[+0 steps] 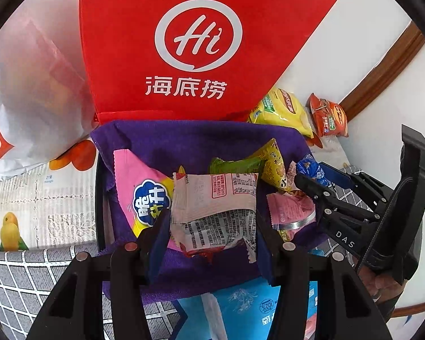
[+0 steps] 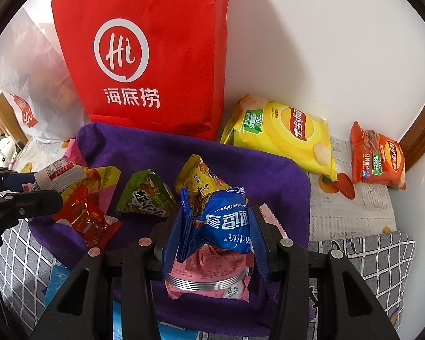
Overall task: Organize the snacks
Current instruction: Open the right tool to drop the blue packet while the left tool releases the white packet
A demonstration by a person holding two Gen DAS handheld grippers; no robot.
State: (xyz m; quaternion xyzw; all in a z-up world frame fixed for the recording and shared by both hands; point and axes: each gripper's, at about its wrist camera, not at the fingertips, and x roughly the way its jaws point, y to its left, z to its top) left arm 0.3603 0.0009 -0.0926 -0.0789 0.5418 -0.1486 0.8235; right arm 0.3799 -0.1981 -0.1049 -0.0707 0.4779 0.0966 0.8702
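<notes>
We hold a gripper in each hand, over a purple cloth (image 2: 144,147) with small snacks on it.

Our left gripper (image 1: 212,226) squeezes a pale snack packet (image 1: 212,206) from both sides. We see its back, full of tiny print, too small for us to read. The packet is crinkled and hangs just above the cloth.

Our right gripper (image 2: 215,232) squeezes a blue cookie packet (image 2: 223,218) between its blue pads. The packet is upside down to us. We can read "Chocolate chip" on it, plus big white Chinese letters.

Under the blue packet lies a pink packet (image 2: 209,269). Beside it on the cloth are a green packet (image 2: 144,195) and a small yellow packet (image 2: 198,175). A bigger pink packet (image 1: 138,187) with a blue badge lies at the left of the cloth.

Behind the cloth stands a big red bag (image 2: 155,56). It says "Hi" in a white ring, with "海底捞" under it. A white plastic bag (image 2: 34,85) leans next to it, with a red tag reading "50".

To the right, off the cloth, lie two Lay's chip bags. The yellow chip bag (image 2: 280,136) shows "-50%" on a green patch. The orange chip bag (image 2: 376,155) lies near the wall corner.
</notes>
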